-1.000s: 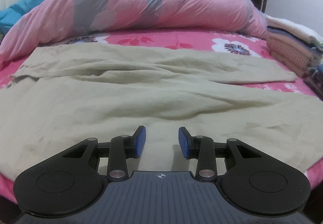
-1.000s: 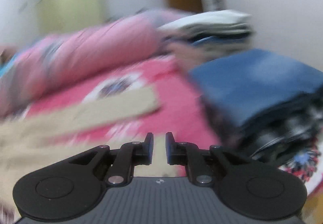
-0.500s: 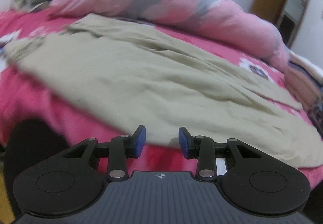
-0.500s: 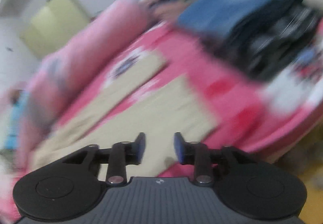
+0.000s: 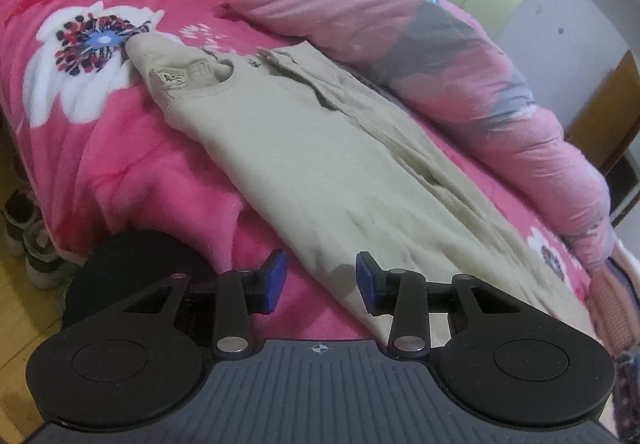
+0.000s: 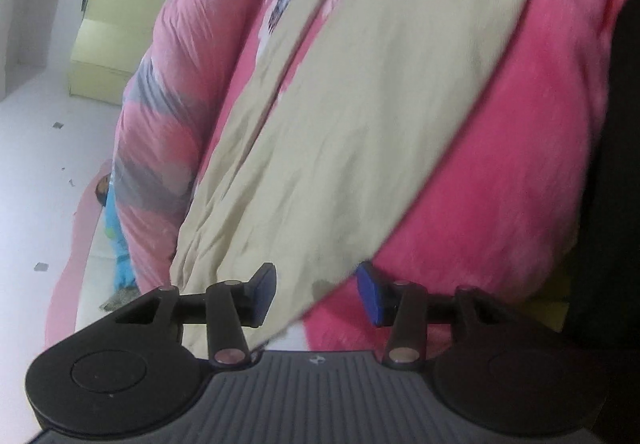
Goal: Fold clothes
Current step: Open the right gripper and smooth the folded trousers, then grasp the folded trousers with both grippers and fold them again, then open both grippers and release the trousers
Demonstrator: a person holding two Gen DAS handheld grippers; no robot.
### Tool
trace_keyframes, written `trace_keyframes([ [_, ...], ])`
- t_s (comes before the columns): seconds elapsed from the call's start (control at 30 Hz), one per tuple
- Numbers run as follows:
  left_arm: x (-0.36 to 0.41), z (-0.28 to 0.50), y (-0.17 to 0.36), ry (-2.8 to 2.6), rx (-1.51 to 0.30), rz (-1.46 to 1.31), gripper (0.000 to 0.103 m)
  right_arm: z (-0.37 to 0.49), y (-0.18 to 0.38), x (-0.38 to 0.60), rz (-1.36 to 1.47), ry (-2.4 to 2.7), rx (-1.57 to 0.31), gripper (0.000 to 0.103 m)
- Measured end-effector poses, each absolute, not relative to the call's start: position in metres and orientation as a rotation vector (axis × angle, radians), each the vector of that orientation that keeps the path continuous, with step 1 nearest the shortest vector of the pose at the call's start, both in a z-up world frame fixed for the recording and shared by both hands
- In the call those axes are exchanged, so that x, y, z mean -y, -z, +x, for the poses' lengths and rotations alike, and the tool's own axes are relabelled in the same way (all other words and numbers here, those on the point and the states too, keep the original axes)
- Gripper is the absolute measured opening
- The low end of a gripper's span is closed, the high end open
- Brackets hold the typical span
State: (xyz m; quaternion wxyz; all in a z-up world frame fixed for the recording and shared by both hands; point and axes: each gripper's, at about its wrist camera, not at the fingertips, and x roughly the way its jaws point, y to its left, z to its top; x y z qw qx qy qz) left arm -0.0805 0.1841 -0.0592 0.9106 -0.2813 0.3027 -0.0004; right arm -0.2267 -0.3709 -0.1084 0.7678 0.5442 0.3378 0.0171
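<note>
- One garment in play: beige trousers spread flat on the pink floral blanket, running away ahead of the left gripper, waistband at the far end.
- Left gripper: jaws apart, nothing between the pads; near edge of the trousers lies just ahead, overlapped by the right-hand pad. Half a second ago the same jaws faced the cloth's long side; the view now looks along its length towards the waistband.
- Right gripper: jaws have just been opening, now apart over the trousers' edge, pads not pressing cloth.
- Judgement: both tools are lining up on the near long edge; grasp not yet made, fold not begun.
- Beyond the trousers: rolled pink duvet; a person lying at the head of the bed.
</note>
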Motion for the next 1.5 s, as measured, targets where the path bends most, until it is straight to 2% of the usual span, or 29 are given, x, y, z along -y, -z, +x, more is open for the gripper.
trace_keyframes([
  [0.2, -0.191, -0.067, 0.063, 0.002, -0.622, -0.629, 0.038, -0.215, 0.109, 0.387, 1.326, -0.019, -0.641, 0.049],
  [0.4, -0.194, -0.065, 0.069, -0.004, -0.614, -0.646, 0.036, -0.215, 0.105, 0.38, 1.255, 0.024, -0.68, 0.049],
  [0.5, -0.197, -0.063, 0.072, -0.018, -0.601, -0.676, 0.033, -0.219, 0.118, 0.382, 1.329, 0.033, -0.657, 0.048],
  [0.53, -0.198, -0.061, 0.071, -0.026, -0.593, -0.682, 0.028, -0.218, 0.12, 0.382, 1.347, 0.033, -0.641, 0.048],
  [0.57, -0.199, -0.061, 0.07, -0.036, -0.584, -0.682, 0.017, -0.216, 0.121, 0.382, 1.352, 0.035, -0.619, 0.041],
  [0.63, -0.201, -0.06, 0.067, -0.05, -0.562, -0.676, 0.005, -0.214, 0.119, 0.382, 1.335, 0.054, -0.587, 0.024],
  [0.67, -0.201, -0.063, 0.064, -0.056, -0.543, -0.675, 0.002, -0.215, 0.118, 0.381, 1.324, 0.063, -0.579, 0.006],
  [0.77, -0.197, -0.077, 0.05, -0.079, -0.509, -0.638, 0.001, -0.222, 0.106, 0.378, 1.26, 0.077, -0.568, 0.003],
  [0.87, -0.197, -0.09, 0.043, -0.101, -0.523, -0.606, 0.001, -0.23, 0.097, 0.372, 1.208, 0.097, -0.601, 0.003],
  [1.03, -0.198, -0.085, 0.067, -0.107, -0.615, -0.567, 0.003, -0.22, 0.123, 0.376, 1.264, 0.136, -0.687, 0.003],
  [1.13, -0.202, -0.092, 0.057, -0.097, -0.585, -0.524, 0.017, -0.223, 0.115, 0.38, 1.243, 0.132, -0.703, 0.008],
  [1.17, -0.204, -0.097, 0.054, -0.112, -0.571, -0.509, 0.025, -0.224, 0.108, 0.381, 1.202, 0.14, -0.716, 0.014],
  [1.23, -0.209, -0.11, 0.047, -0.156, -0.543, -0.474, 0.027, -0.238, 0.09, 0.383, 1.081, 0.165, -0.746, 0.02],
  [1.37, -0.211, -0.132, 0.029, -0.187, -0.433, -0.441, 0.028, -0.236, 0.042, 0.359, 0.721, 0.171, -0.719, 0.02],
  [1.5, -0.185, -0.105, 0.013, -0.062, -0.369, -0.387, 0.031, -0.208, -0.01, 0.312, 0.305, 0.127, -0.619, 0.02],
])
